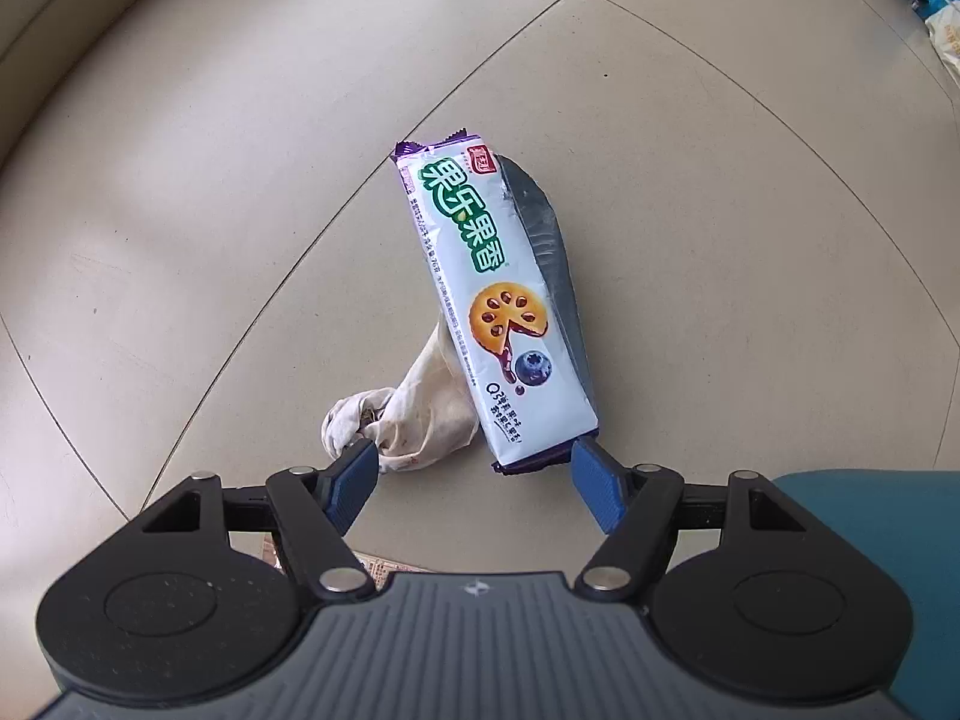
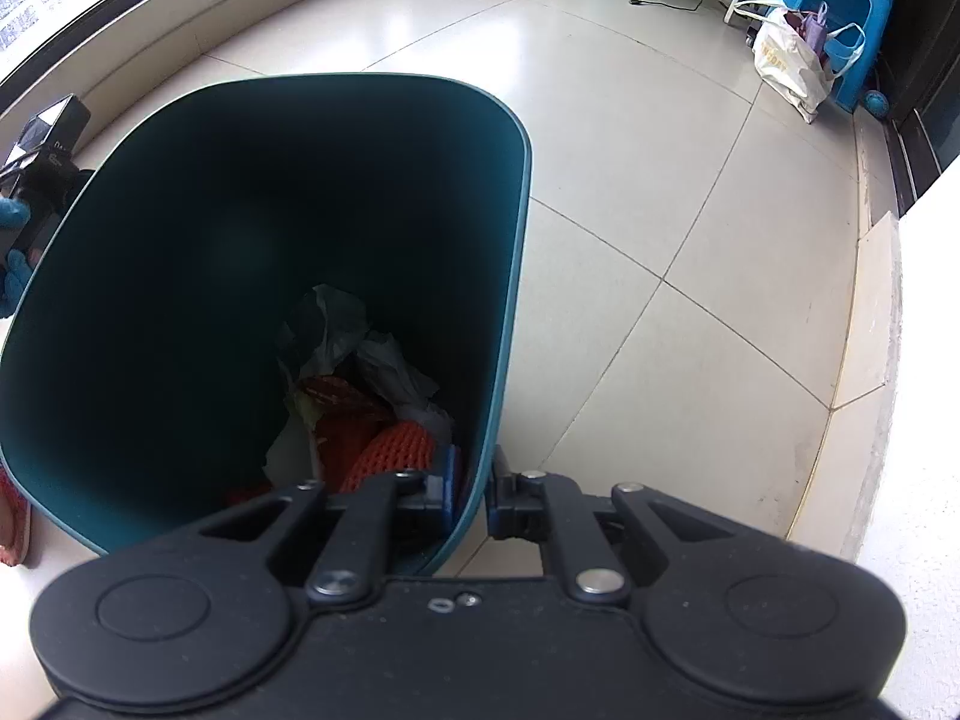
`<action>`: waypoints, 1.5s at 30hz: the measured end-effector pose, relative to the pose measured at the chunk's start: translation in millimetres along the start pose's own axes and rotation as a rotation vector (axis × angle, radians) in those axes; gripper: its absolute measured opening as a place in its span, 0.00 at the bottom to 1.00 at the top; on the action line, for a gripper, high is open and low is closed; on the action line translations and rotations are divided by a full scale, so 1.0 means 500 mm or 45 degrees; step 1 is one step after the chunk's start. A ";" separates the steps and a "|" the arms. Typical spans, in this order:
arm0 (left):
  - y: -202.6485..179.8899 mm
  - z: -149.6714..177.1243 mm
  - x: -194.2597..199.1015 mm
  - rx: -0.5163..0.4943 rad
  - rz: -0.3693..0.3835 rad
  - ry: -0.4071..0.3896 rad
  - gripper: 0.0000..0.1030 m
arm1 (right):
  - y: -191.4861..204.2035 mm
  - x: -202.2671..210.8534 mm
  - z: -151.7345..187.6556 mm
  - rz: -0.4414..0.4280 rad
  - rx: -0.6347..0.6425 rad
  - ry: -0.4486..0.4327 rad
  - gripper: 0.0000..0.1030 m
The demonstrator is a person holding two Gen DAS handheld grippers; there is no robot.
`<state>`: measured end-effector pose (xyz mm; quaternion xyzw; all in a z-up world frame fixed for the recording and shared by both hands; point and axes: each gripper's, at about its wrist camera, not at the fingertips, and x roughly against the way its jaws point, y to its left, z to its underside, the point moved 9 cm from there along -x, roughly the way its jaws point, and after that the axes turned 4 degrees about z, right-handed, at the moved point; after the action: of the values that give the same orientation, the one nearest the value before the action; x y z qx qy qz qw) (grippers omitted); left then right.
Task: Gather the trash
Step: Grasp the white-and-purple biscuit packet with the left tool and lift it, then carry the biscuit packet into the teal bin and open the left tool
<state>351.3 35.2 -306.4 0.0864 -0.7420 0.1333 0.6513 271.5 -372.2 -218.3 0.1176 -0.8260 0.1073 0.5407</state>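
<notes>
Underfoot, pale glossy tile [image 1: 240, 192] runs everywhere, crossed by thin dark grout lines and catching a soft sheen from the window side, with a low beige kerb curving along the far edge in both views. Over on the right wrist view, the big teal bin [image 2: 516, 276] fills the frame, its mouth tipped toward the camera, dark inside, with crumpled white paper, something red and an orange foam net [image 2: 393, 450] heaped at the near wall. Right gripper [image 2: 474, 495] has its jaws pinching the bin's rim, one blue pad inside the wall and one outside. Far corner of the room: a blue stool [image 2: 846, 12], a white tote [image 2: 786, 60] leaning against it, a black cable [image 2: 690, 3] trailing over the floor. Down the right side, a raised white ledge [image 2: 870, 324] borders the tile. At the left edge, part of a black device and a blue-gloved hand [image 2: 15, 252] peek in. Switch to the left wrist view: a long biscuit wrapper [image 1: 480, 294], white with green lettering and a purple trim, lies on the tile, its silver lining showing along one side. Tucked under its near end, touching it, sits a wadded tissue [image 1: 408, 414]. Left gripper [image 1: 474, 480] hangs just above them, jaws spread wide, one pad by the tissue, the other at the wrapper's near corner.
</notes>
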 end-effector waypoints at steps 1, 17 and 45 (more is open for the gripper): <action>-0.005 0.002 0.007 -0.009 0.000 -0.019 0.68 | 0.002 0.001 -0.001 0.003 0.003 0.004 0.08; -0.054 -0.020 -0.183 0.013 -0.071 0.070 0.68 | -0.009 0.005 -0.002 -0.041 -0.042 0.014 0.10; -0.108 0.031 0.175 -0.318 -0.007 -0.221 0.49 | 0.017 0.025 -0.001 0.043 -0.048 -0.043 0.06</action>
<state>340.8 -17.0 -217.2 0.0179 -0.8062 0.0301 0.5906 264.4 -365.1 -206.8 0.0952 -0.8388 0.0986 0.5269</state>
